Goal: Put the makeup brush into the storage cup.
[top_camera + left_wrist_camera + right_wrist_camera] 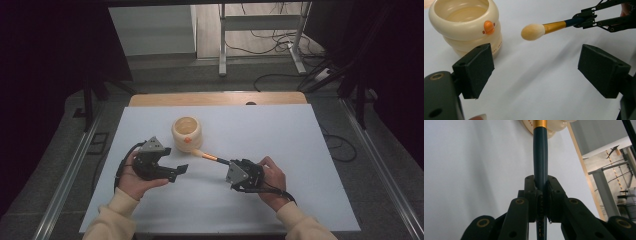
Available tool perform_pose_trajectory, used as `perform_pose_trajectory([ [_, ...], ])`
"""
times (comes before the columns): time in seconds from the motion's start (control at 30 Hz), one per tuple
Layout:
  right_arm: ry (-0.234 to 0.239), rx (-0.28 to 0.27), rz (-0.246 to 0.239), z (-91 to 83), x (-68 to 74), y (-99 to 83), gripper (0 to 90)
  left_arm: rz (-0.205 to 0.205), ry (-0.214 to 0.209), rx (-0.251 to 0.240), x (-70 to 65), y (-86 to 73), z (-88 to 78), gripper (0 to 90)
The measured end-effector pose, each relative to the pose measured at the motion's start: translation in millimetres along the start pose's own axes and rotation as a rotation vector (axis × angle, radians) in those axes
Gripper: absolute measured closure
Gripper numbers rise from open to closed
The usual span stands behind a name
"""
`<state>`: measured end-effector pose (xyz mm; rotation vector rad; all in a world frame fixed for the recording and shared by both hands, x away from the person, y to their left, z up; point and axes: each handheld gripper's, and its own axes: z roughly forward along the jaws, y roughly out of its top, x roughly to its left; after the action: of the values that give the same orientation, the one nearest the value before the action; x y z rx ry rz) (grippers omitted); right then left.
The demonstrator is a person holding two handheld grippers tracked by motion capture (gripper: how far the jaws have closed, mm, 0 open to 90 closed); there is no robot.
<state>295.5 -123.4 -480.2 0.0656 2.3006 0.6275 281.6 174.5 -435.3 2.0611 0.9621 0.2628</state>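
A makeup brush point(210, 157) with a dark teal handle point(540, 155), gold ferrule and pale round tip point(532, 32) is held off the white table. My right gripper point(231, 163) is shut on its handle, and the tip points at a cream duck-faced pot point(186, 132). That pot point(465, 25) stands upright with its mouth open, at the top left of the left gripper view. My left gripper point(181, 169) is open near the pot with nothing between its jaws; in its own view its wide-apart pads point(475, 70) frame bare table.
The white table sheet point(280, 130) covers a wooden top whose far edge point(215, 98) shows. Beyond it are a desk frame and loose cables point(280, 45) on the floor. Metal rails point(70, 170) run along both sides of the table.
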Motion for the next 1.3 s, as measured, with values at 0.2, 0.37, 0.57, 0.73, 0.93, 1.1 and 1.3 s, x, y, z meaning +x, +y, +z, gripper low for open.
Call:
perform_pose_trajectory([
  [0.2, 0.024, -0.023, 0.056, -0.6, -3.1, -1.3, 81.0, -0.002, -0.005, 0.004, -1.0, -1.9, 3.8, 14.1],
  [0.37, 0.042, -0.04, 0.109, -1.9, -6.6, -2.4, 81.0, -0.004, -0.006, 0.003, -2.0, -3.1, 6.9, 14.1],
  [0.57, 0.069, -0.063, 0.177, -2.2, -12.0, -5.1, 81.2, -0.011, -0.011, -0.001, -2.9, -2.7, 9.9, 14.1],
  [0.73, 0.079, -0.059, 0.192, -2.1, -13.0, -6.1, 81.3, -0.011, -0.017, 0.003, -3.7, -2.5, 12.2, 14.1],
  [0.93, 0.074, -0.09, 0.195, -5.2, -15.4, -5.4, 81.3, -0.033, -0.027, -0.006, -4.5, -3.8, 15.9, 14.3],
  [1.1, 0.067, -0.116, 0.235, -7.8, -17.1, -5.4, 81.3, -0.078, -0.052, -0.049, -4.7, -6.0, 20.5, 14.8],
  [1.3, 0.07, -0.147, 0.272, -10.1, -20.4, -6.7, 81.3, -0.143, -0.093, -0.105, -4.7, -7.2, 27.8, 17.4],
])
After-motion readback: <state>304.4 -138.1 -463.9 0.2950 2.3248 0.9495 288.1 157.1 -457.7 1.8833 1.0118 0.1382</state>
